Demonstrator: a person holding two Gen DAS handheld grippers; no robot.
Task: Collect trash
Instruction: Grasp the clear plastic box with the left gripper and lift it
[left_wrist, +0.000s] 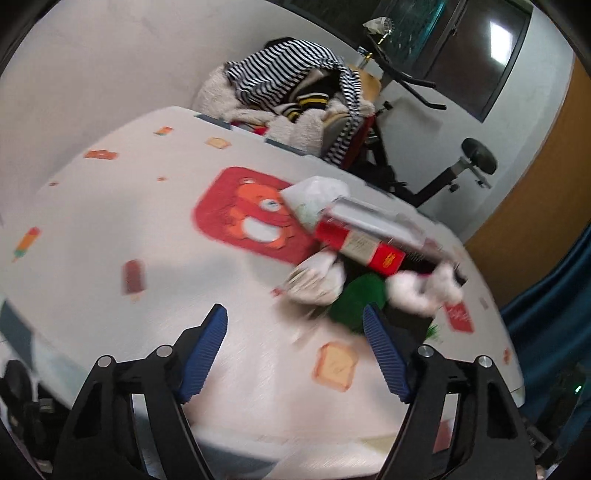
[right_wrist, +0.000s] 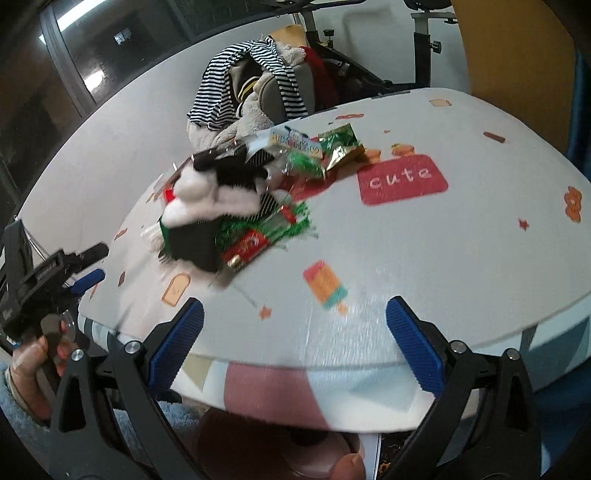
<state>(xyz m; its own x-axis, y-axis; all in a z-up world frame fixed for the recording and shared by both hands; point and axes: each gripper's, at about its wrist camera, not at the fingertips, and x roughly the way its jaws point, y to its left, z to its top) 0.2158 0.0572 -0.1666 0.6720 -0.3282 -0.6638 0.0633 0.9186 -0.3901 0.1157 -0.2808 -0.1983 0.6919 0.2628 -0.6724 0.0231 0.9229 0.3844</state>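
A heap of trash lies on the patterned table (left_wrist: 110, 206). In the left wrist view it holds a red and silver box (left_wrist: 362, 236), a white crumpled bag (left_wrist: 314, 195), a crushed wrapper (left_wrist: 314, 280) and something green (left_wrist: 356, 299). My left gripper (left_wrist: 293, 310) is open just short of the heap, with nothing between its pads. In the right wrist view the heap shows a black and white fluffy piece (right_wrist: 207, 199), green shreds (right_wrist: 266, 225), a red wrapper (right_wrist: 245, 245) and a green and gold packet (right_wrist: 340, 146). My right gripper (right_wrist: 295, 302) is open and empty over the table's near edge.
A chair heaped with striped clothes (left_wrist: 288, 81) stands behind the table (right_wrist: 443, 258). An exercise bike (left_wrist: 443, 177) is beyond it, and a blue curtain (left_wrist: 554, 314) hangs at the right. A hand (right_wrist: 33, 354) holds the left gripper at the right wrist view's left edge.
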